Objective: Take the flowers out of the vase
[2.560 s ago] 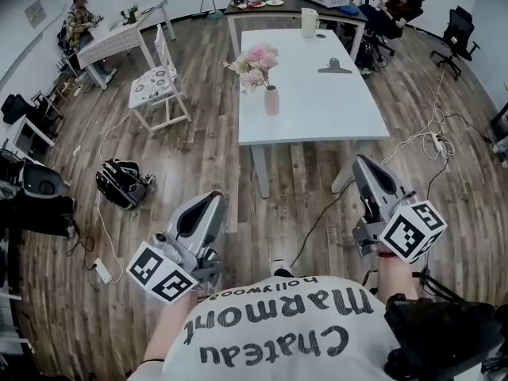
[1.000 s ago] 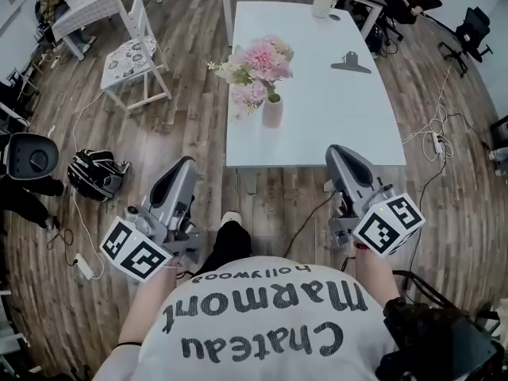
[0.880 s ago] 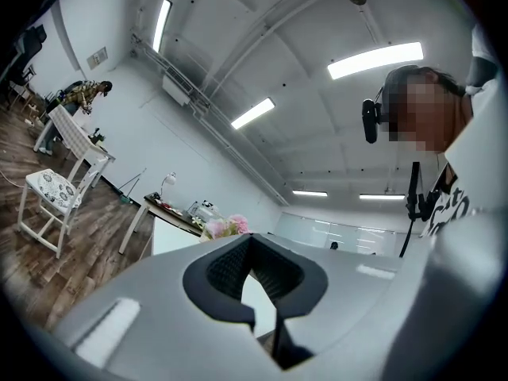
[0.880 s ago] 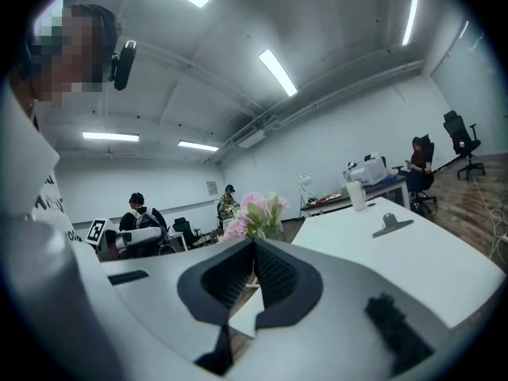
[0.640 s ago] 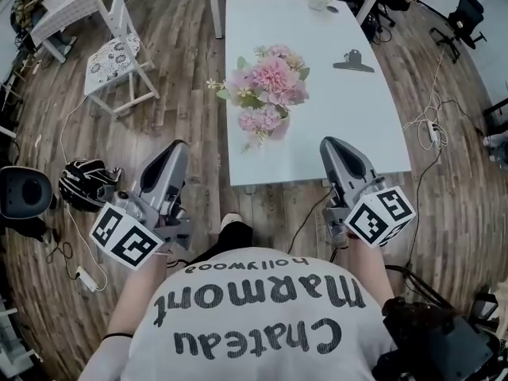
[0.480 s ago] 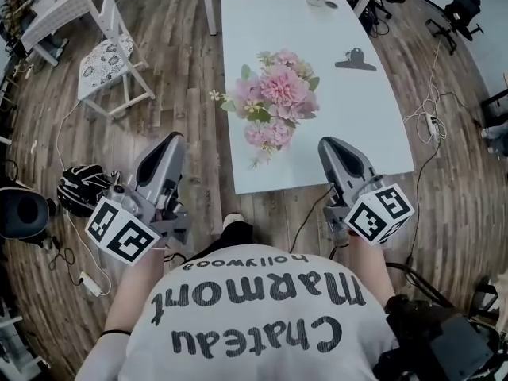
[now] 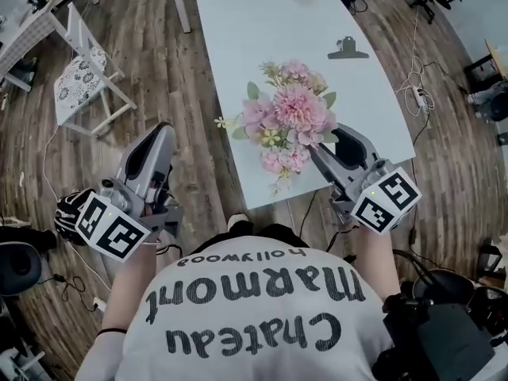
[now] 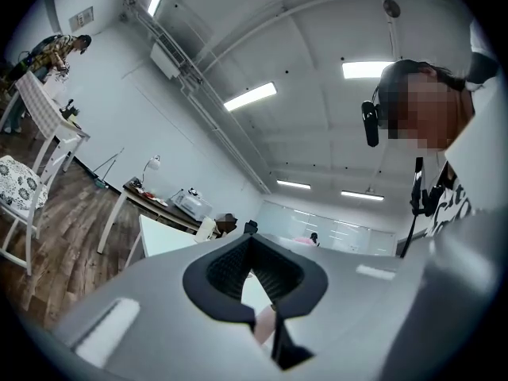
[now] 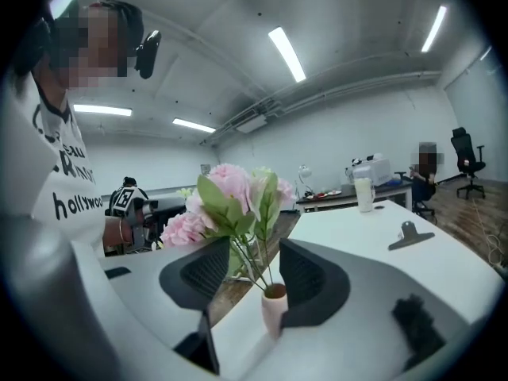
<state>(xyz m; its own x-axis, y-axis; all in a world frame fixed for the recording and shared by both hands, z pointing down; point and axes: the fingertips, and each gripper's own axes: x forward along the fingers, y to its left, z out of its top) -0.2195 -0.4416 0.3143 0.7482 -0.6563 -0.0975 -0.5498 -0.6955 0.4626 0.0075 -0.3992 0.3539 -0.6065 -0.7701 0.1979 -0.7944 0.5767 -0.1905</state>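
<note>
**Status: both claws at the near end of the surface, flowers in the vase**

1. Location of task items. The flowers [image 7: 290,121] stand in the vase [image 9: 275,304] near the close end of the white surface [image 7: 262,30].

2. Surroundings. A binder clip [image 7: 347,49] lies farther up the surface, well apart from the bouquet. A white jug [image 9: 363,194] stands at the far end. A white chair [image 7: 79,74] stands on the wooden floor [image 7: 182,94] to the left. A cable with a power strip [image 7: 417,94] lies on the floor to the right.

3. Obstructions. In the head view the blossoms cover the vase completely. In the right gripper view the leaves and stems rise across the gap between the jaws.

4. Claw state. The right claw [image 7: 327,151] is spread. Its jaws have just been opening, and the vase shows between them, untouched. The left claw [image 7: 159,137] is over the floor left of the surface, its pads pressed together on nothing.

5. Change from earlier frames. Half a second ago the right claw stopped short of the surface's near edge; it now reaches over that edge, just beside the blossoms. The surface and bouquet now lie closer to the person.
</note>
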